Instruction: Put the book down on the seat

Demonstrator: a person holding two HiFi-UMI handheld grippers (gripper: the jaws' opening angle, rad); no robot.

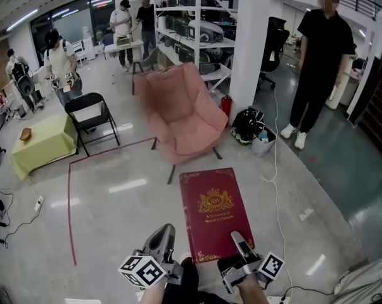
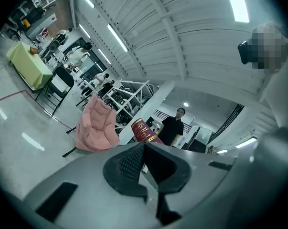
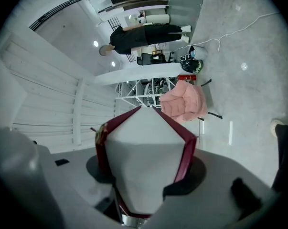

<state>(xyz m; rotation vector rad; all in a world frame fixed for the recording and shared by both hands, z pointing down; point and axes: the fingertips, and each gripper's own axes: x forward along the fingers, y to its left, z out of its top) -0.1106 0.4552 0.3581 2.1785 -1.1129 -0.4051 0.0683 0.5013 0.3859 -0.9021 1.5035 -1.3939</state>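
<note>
Two grippers, one load: the right gripper (image 1: 241, 246) is clamped on the near short edge of a red book (image 1: 215, 209), close to its right corner. The right gripper view shows its jaws grasping covers and white page block together. The left gripper (image 1: 163, 238) rides just beside the book's near-left corner, apart from it, with its jaws pressed together on nothing.

The book is carried flat in the air above the floor (image 1: 114, 189), its gold-crested cover facing up, and it rests on nothing. Its long axis runs straight away from the person, from the right jaws toward a pink chair (image 1: 178, 109) ahead. In the head view a strip of bare floor shows between the book's far short edge and the chair's front.

The seat (image 1: 189, 137) lies ahead and slightly left of the book. The right hand, the only one holding, looks best placed to carry it forward, while the left is near enough to steady the free corner. By this reading the book has not yet reached the seat, and the approach is the step in hand. A person in black (image 1: 320, 62) stands well apart at the right, beyond a white column (image 1: 254, 43).
</note>
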